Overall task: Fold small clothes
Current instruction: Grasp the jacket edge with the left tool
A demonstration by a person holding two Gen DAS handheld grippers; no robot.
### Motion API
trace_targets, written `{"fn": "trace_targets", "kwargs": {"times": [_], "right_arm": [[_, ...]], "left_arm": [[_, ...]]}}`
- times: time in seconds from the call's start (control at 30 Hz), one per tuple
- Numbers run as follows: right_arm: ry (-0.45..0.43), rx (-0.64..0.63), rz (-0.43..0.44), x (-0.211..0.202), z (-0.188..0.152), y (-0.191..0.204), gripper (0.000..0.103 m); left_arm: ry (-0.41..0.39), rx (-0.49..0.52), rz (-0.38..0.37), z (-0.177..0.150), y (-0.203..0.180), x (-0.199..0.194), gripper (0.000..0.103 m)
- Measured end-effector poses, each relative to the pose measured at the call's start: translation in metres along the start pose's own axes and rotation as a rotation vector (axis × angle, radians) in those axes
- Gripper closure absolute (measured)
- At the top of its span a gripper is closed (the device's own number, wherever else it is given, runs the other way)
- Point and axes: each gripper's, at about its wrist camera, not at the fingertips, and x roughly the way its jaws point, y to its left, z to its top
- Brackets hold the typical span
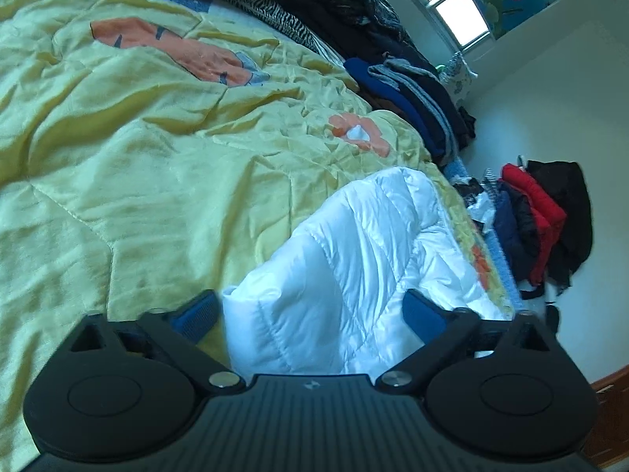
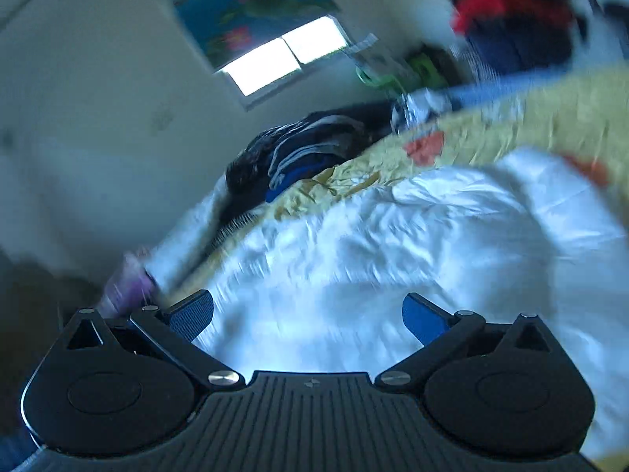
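Observation:
A white quilted puffer garment lies on a yellow bedspread near the bed's edge. My left gripper is open, its blue-padded fingers spread on either side of the garment's near end, not gripping it. In the right wrist view, which is blurred by motion, the same white garment fills the space ahead. My right gripper is open just above it, with blue pads wide apart and nothing between them.
A stack of dark and blue clothes sits at the far side of the bed. A heap of red and black jackets lies on the floor beyond the bed edge. A window is in the far wall.

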Motion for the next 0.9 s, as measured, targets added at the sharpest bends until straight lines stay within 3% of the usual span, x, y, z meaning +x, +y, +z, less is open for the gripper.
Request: {"fn": "trace_targets", "kwargs": {"times": [0.03,0.07,0.13,0.2,0.27,0.37,0.57,0.73,0.9], "right_arm": [[0.002,0.054,0.049,0.017,0.012,-0.005,0.001],[0.007,0.111,0.107,0.028,0.023,-0.010,0.001],[0.041,0.253,0.192,0.060,0.042,-0.026,0.001],[0.109,0.374,0.220,0.093,0.051,-0.042,0.001],[0.212,0.446,0.168,0.126,0.045,-0.059,0.006],[0.260,0.377,0.099,0.147,0.030,-0.067,0.014],[0.238,0.309,0.123,0.137,0.020,-0.057,0.007],[0.155,0.348,0.266,0.072,0.025,-0.063,0.000],[0.059,0.358,0.310,-0.001,0.025,-0.081,0.001]], "left_arm": [[-0.001,0.016,0.019,0.000,-0.003,0.001,0.041],[0.006,0.037,0.050,-0.001,-0.006,0.004,0.053],[0.013,0.046,0.071,-0.001,-0.009,0.007,0.053],[0.008,0.058,0.075,-0.001,-0.011,0.008,0.063],[0.006,0.089,0.081,-0.001,-0.015,0.008,0.075],[-0.004,0.165,0.106,-0.003,-0.028,0.004,0.081],[-0.107,0.274,0.089,-0.007,-0.067,-0.026,0.082],[-0.169,0.400,-0.005,-0.016,-0.110,-0.053,0.083],[-0.198,0.665,-0.123,-0.058,-0.174,-0.073,0.084]]}}
